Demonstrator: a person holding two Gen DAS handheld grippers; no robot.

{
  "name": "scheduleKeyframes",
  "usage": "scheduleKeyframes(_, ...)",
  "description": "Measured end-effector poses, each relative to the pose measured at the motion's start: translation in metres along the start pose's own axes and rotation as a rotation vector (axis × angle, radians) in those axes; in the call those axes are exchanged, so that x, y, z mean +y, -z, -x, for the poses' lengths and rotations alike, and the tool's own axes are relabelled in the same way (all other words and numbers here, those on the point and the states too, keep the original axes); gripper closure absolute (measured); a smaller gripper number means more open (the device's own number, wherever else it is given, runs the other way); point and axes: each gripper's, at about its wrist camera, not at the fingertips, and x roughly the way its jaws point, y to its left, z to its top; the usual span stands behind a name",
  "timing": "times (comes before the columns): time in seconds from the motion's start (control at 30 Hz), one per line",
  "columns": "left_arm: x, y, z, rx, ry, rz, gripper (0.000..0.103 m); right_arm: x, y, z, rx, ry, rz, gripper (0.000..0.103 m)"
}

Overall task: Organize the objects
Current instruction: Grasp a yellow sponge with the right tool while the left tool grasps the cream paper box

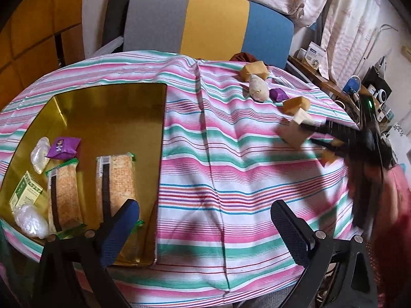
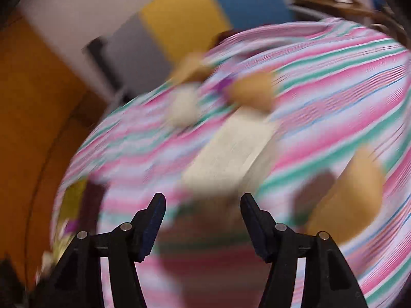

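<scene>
The left gripper (image 1: 205, 220) hangs tilted down over the striped cloth (image 1: 231, 154), jaws wide apart and empty, its left finger over the gold tray (image 1: 108, 97) edge. The right gripper (image 2: 203, 205) reaches in low, jaws parted; a pale block (image 2: 228, 154) lies just ahead, seemingly unheld through the blur. Bare cloth stretches between the tray and the blocks.

Striped tablecloth (image 1: 231, 154), centre — bare and passable between the gold tray (image 1: 113, 97) at left, its near half crowded with packets but far half free, and the cluster of tan blocks (image 1: 296, 104) at far right, where the right gripper (image 1: 312, 134) blocks access.
</scene>
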Motion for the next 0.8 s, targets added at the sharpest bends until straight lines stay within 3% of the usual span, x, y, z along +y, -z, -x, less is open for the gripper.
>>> scheduleKeyframes(0.13, -0.003, 0.002, -0.003, 0.008, 0.002, -0.023, 0.000, 0.025, 0.060, 0.000, 0.016, -0.020, 0.044, 0.041)
scheduleKeyframes(0.23, -0.004, 0.004, -0.005, 0.017, 0.007, -0.024, 0.000, 0.020, 0.072, 0.020, -0.075, 0.104, 0.049, 0.042)
scheduleKeyframes(0.3, -0.004, 0.005, -0.006, 0.020, 0.011, -0.021, 0.000, 0.002, 0.063, 0.037, -0.159, 0.197, -0.012, 0.041)
scheduleKeyframes(0.43, -0.008, 0.007, -0.007, 0.024, 0.020, -0.028, 0.000, -0.030, 0.032, 0.054, -0.227, 0.269, -0.120, 0.041)
scheduleKeyframes(0.53, -0.010, 0.008, -0.004, 0.021, 0.023, -0.039, 0.000, -0.029, 0.013, 0.048, -0.219, 0.286, -0.039, 0.039)
scheduleKeyframes(0.63, -0.011, 0.007, -0.001, 0.015, 0.018, -0.048, 0.000, -0.029, -0.010, 0.022, -0.125, 0.341, 0.123, 0.039)
scheduleKeyframes(0.7, -0.010, 0.006, 0.003, 0.003, 0.009, -0.054, 0.000, -0.029, -0.012, 0.015, -0.115, 0.397, 0.187, 0.039)
scheduleKeyframes(0.8, -0.008, 0.004, 0.004, -0.007, -0.005, -0.054, 0.000, -0.036, -0.015, 0.012, -0.118, 0.406, 0.233, 0.038)
